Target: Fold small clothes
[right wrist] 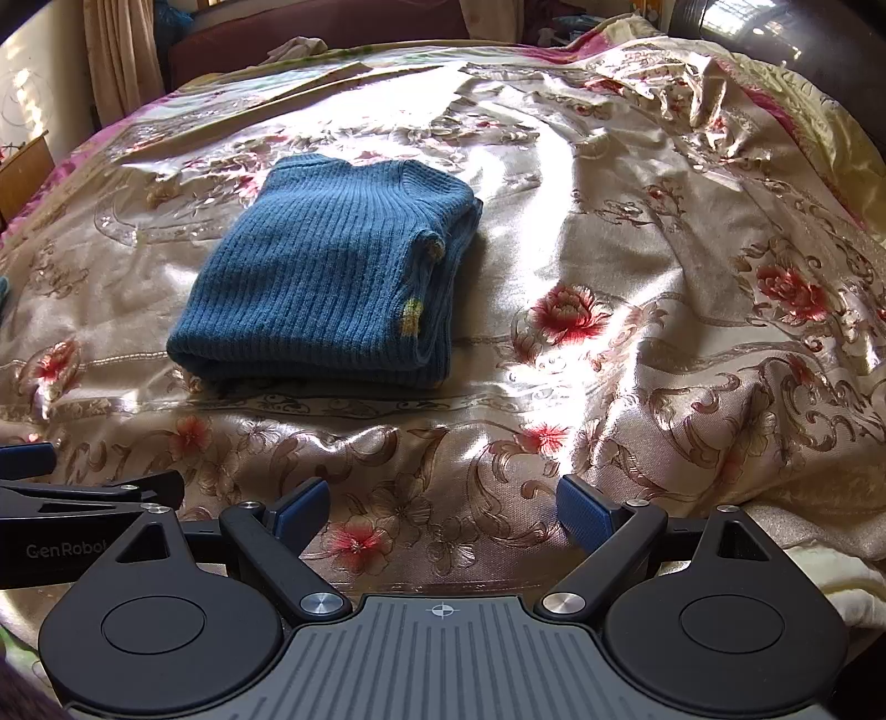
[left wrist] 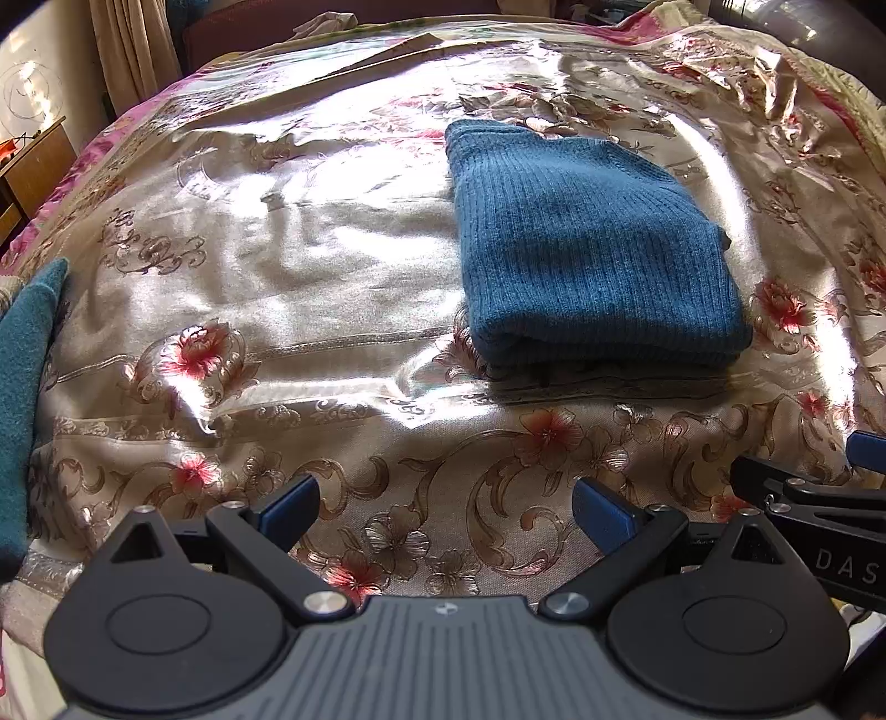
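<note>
Left wrist view: shiny floral bedspread [left wrist: 310,310] under folded blue sweater [left wrist: 587,249], curtain [left wrist: 133,50] behind, both tools' jaws apart, empty.

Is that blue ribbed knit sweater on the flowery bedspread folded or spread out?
Folded. The blue ribbed knit sweater lies as a compact rectangle, with stacked layers visible along its right edge.

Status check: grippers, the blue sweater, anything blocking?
Left gripper open, empty. Right gripper open, empty. Blue sweater folded, lying on floral bedspread, untouched. Nothing between grippers and sweater.
</note>
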The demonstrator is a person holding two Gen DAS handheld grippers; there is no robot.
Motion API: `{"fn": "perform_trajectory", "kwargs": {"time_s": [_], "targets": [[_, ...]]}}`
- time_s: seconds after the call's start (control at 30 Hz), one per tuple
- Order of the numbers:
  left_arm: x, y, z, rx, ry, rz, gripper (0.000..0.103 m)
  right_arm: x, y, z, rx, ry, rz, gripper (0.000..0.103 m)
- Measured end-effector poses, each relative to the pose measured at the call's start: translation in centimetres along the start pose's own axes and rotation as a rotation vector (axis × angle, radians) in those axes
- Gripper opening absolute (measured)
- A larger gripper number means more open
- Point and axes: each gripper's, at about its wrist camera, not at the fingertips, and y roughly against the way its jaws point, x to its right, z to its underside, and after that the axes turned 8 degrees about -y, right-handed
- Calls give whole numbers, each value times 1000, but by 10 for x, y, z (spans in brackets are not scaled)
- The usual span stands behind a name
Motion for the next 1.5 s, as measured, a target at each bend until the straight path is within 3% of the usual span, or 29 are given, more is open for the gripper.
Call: {"fn": "perform_trajectory", "kwargs": {"time_s": [1.5], "targets": [[2, 5, 0, 9, -9, -6, 102, 0, 4, 1, 1, 2, 3, 91]]}}
